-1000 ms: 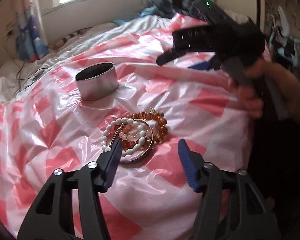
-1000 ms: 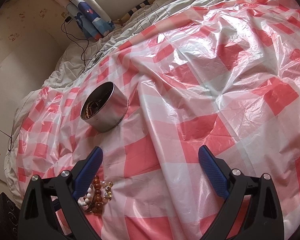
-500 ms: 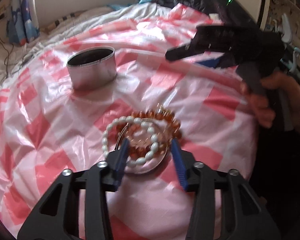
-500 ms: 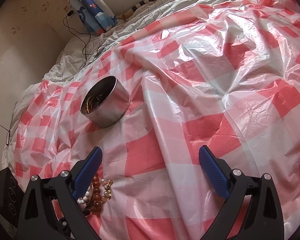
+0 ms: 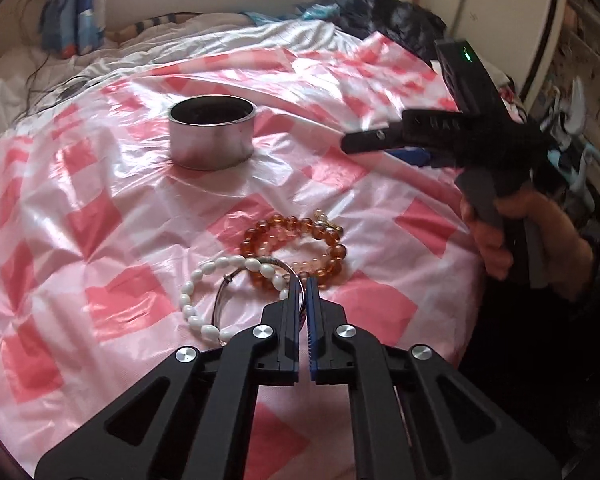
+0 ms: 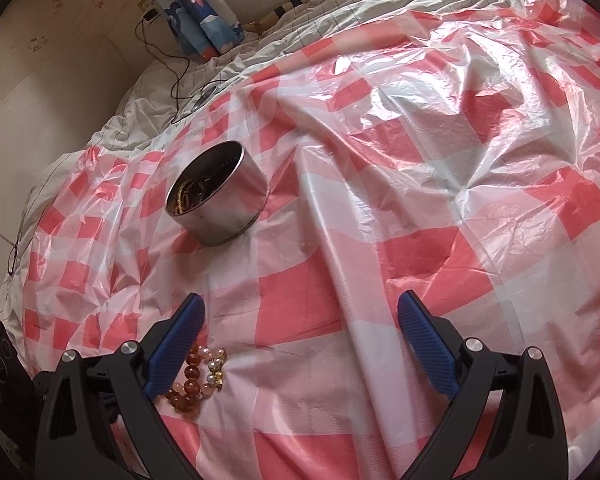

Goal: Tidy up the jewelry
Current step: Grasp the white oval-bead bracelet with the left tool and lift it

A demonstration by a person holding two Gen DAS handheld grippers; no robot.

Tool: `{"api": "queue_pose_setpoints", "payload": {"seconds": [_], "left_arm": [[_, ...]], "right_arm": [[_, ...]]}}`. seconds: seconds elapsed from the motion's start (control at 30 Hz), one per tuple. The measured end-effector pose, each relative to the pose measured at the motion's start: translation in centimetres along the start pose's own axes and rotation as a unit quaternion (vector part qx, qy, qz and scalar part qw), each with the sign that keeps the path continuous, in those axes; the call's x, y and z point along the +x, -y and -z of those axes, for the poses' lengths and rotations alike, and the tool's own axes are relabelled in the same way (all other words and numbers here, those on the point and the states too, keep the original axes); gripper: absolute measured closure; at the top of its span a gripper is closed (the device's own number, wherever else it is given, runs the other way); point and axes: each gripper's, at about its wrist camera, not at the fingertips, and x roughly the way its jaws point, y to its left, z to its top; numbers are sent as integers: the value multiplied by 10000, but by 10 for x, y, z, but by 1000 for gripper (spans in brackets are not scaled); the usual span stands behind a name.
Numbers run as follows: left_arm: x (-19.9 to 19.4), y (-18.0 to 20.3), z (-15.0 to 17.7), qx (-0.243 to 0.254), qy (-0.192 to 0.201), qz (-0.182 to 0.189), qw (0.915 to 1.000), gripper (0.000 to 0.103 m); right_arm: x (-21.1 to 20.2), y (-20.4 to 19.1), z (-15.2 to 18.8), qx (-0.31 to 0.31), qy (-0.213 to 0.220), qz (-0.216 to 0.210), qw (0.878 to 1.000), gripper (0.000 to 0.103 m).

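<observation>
A: In the left wrist view, the left gripper (image 5: 303,280) sits at lower centre with its blue pads pressed nearly together on the rim of the silver bangle (image 5: 236,286); its jaws have just been closing onto it.

B: The bangle lies in the pile on the red-and-white checked plastic sheet (image 5: 100,216), tangled with the white bead bracelet (image 5: 204,300) and touching the amber bead bracelet (image 5: 300,248) just above it.

A: The round metal tin (image 5: 212,136) stands upright in the upper middle, well apart from the pile (some dark chain-like contents show inside it in the right wrist view).

B: The right gripper (image 6: 300,320) hangs wide open over bare sheet, holding nothing; the amber beads peek out beside its left finger at lower left.

A: The person's hand (image 5: 496,232) grips its handle at the right edge.
</observation>
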Motion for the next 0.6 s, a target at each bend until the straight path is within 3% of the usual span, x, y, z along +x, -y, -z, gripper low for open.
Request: {"api": "queue_pose_setpoints", "payload": {"seconds": [0.1,0.23,0.4,0.5,0.6], "left_arm": [[-9,-7,4,-199,50,-41,9998,100],[-2,-19,12,-380,-252,-157,9988,100],[-20,-41,11,-795,167,-415,9958,99],[-22,-56,12,-980,153,-810,9918,99],[-6,-60,14,-830,-227,-1330,9874,97]], "right_arm": [[-2,-16,4,-369,17,-174,9992,10],[2,-44,13,-1024,-127,-432,9937,10],[8,-69,28,-1686,-251,-300,9849,10],[3,-78,34,-1898,-179,-539,9802,10],[-2,-90,42,-2185,-169,-753,9728,10]]}}
